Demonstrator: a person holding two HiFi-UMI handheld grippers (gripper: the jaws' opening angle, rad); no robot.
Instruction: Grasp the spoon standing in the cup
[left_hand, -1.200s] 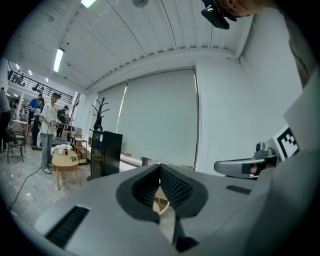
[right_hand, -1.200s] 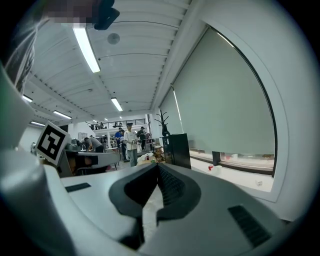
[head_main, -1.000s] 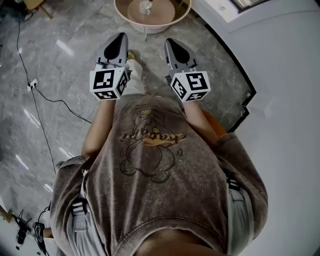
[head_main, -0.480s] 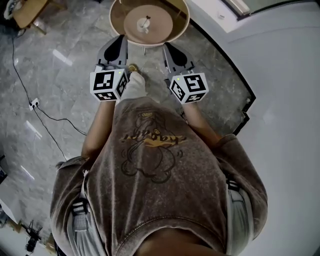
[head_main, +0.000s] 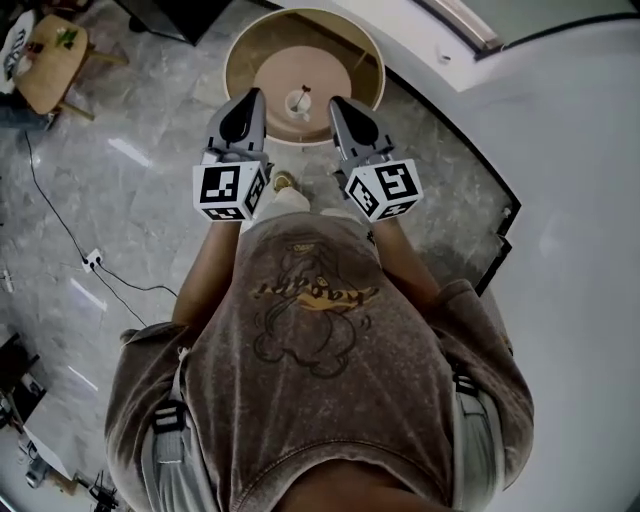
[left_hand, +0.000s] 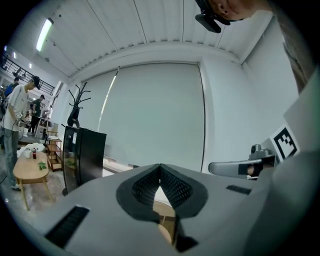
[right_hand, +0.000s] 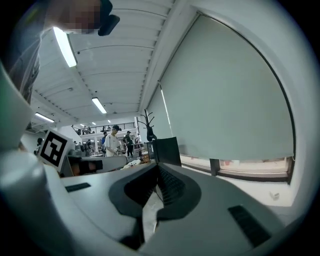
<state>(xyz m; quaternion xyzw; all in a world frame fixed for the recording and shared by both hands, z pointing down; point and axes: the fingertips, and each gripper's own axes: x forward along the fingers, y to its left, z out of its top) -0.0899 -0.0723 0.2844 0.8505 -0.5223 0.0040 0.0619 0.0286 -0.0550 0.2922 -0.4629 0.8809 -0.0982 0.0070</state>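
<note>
Desk (head_main: 240, 55): round, flat tan middle, paler raised rim.
Cup (head_main: 296, 104): small, white, round, at the middle of the desk.
Spoon (head_main: 303, 92): thin, stands in the cup, leans toward 1 o'clock.
Left gripper (head_main: 252, 96): grey, tapered, at 9 o'clock of the cup, apart from it; ribbed fingers closed together, holding nothing.
Right gripper (head_main: 336, 102): at 3 o'clock, apart from the cup; fingers closed together, holding nothing.
Floor (head_main: 140, 170): glossy grey marble.
</note>
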